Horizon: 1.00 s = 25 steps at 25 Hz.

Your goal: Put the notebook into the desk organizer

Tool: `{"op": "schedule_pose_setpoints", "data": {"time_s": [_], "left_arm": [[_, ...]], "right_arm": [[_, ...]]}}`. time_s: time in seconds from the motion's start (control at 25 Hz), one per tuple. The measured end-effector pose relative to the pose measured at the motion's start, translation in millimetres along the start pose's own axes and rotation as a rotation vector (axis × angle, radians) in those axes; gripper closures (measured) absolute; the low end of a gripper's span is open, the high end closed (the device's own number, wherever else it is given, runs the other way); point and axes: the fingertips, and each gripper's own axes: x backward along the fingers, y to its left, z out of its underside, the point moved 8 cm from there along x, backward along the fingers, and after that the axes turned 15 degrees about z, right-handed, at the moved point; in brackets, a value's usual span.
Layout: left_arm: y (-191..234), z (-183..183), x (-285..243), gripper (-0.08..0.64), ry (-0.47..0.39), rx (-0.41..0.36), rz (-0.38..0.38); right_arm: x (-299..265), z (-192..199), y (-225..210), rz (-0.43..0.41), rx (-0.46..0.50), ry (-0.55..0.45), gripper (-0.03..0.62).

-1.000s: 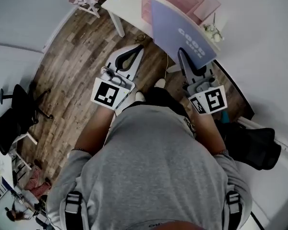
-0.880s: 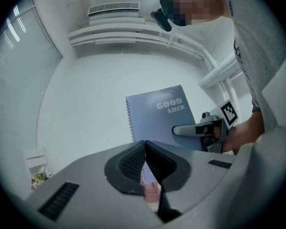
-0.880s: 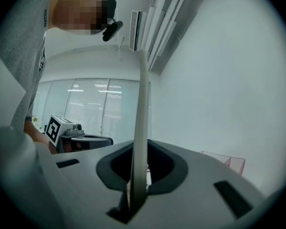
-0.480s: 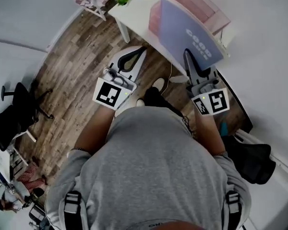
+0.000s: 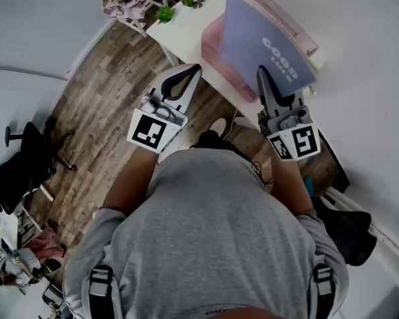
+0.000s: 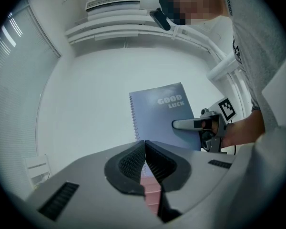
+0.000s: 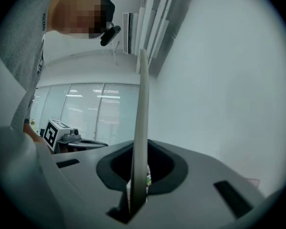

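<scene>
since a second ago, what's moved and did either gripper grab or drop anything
The right gripper carried the notebook forward toward the pink desk organizer on the white table. The left gripper advanced alongside it. Nothing was grabbed or released. Unchanged: the right gripper is shut on the upright notebook's edge, and the left gripper is shut and empty.

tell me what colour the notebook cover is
The notebook cover is a muted blue-grey with white "GOOD LUCK" lettering. It shows best in the left gripper view.
</scene>
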Motion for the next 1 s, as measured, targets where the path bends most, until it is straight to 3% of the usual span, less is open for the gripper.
{"op": "schedule_pose_setpoints", "data": {"time_s": [0.56,1.0], "left_arm": [[25,4,-92,0.54,0.021,-0.029,0.024],[52,14,-127,0.54,0.029,-0.017,0.066]], "right_arm": [[-29,-2,-94,0.038,-0.054,-0.026,0.553],[-46,5,-120,0.084,-0.088,-0.023,0.552]]}}
